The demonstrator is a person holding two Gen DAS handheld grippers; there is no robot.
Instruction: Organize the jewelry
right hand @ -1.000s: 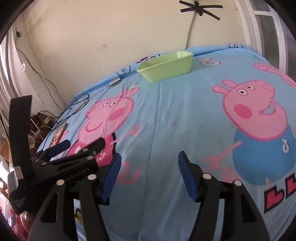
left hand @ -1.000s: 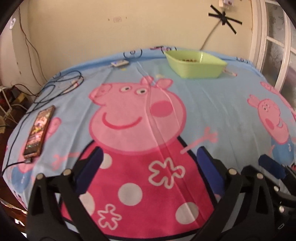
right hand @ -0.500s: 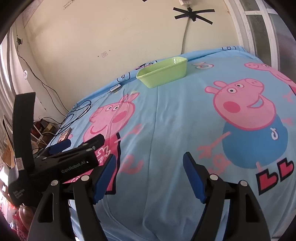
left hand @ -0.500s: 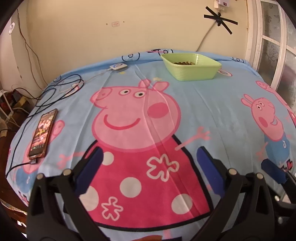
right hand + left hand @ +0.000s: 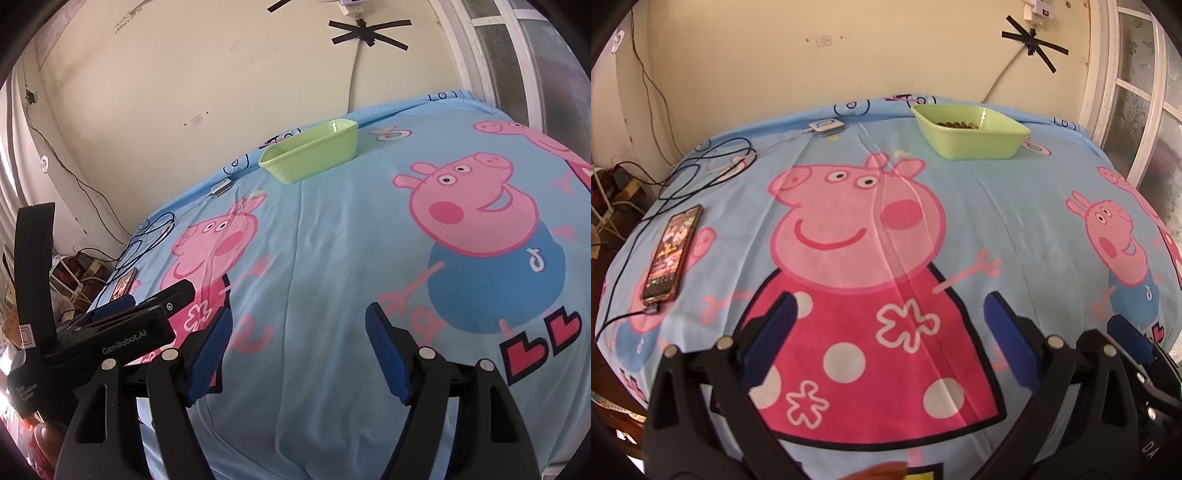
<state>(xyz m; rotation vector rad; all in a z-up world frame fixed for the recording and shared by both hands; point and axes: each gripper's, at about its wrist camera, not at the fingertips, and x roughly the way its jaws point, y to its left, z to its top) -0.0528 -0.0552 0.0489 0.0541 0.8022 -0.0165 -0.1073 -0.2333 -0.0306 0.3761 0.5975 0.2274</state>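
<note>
**Both claws wide over the cartoon sheet, green dish waiting at the far edge**

The left wrist view looks straight into the green dish point(image 5: 971, 133), and there they are: a cluster of small brown and gold pieces point(image 5: 956, 124) on its floor, too small to tell apart. The right wrist view catches only the dish's ribbed outer wall point(image 5: 310, 158), contents hidden. The left view also lays out a lit phone point(image 5: 670, 254) at the left edge, black cables point(image 5: 713, 162) and a small white device point(image 5: 825, 126) near the wall.

The dish is pale green, shallow, rectangular with sloping sides, sitting on the blue cartoon-pig sheet point(image 5: 1015, 206) at the far side, close to the wall.

The left gripper point(image 5: 888, 325) stands spread, blue pads apart, nothing between them. The right gripper point(image 5: 299, 343) is parted too, gap empty. The dish lies well beyond both, far ahead of the fingertips. In the right view the left gripper's black body sits just left of the right one.
</note>
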